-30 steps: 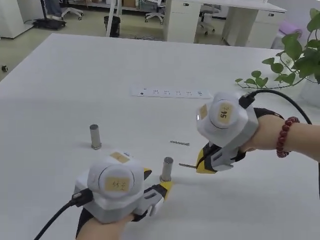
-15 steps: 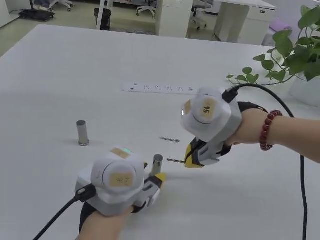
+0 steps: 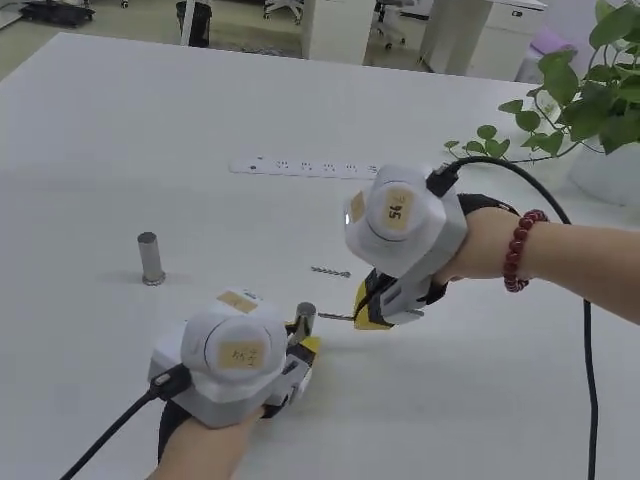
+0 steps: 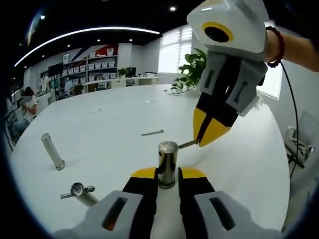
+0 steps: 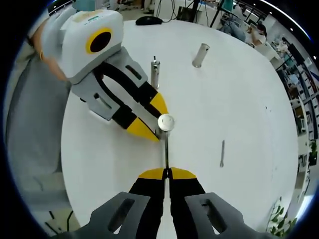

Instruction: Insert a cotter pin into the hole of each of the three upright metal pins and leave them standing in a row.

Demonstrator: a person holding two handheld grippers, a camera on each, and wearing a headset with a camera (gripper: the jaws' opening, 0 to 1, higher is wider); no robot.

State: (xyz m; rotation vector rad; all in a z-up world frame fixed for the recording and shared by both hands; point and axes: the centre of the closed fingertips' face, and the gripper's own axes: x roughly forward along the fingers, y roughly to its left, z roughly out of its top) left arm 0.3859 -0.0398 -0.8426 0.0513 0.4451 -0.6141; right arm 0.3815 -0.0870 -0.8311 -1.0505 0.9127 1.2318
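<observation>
My left gripper point(image 3: 302, 342) point(image 4: 168, 173) is shut on an upright metal pin point(image 3: 305, 318) point(image 4: 167, 160), low on its shaft. The right gripper point(image 3: 362, 318) point(image 5: 167, 173) is shut on a cotter pin point(image 3: 336, 317) point(image 5: 166, 148) held level, its tip at the pin's top point(image 5: 166, 122). A second metal pin point(image 3: 150, 258) point(image 4: 52, 151) point(image 5: 200, 55) stands to the left. A third metal pin point(image 4: 82, 193) point(image 5: 155, 69), with a cotter pin through it, stands near my left gripper. One loose cotter pin point(image 3: 330, 271) point(image 4: 152, 132) point(image 5: 222, 153) lies on the table.
A white power strip point(image 3: 300, 168) lies further back on the white table point(image 3: 120, 130). A potted plant point(image 3: 585, 100) stands at the right edge. The right gripper's black cable point(image 3: 585, 340) trails over the table on the right.
The right gripper has carried the cotter pin leftward until its tip reaches the held metal pin. The head camera has shifted, so the whole scene sits differently.
</observation>
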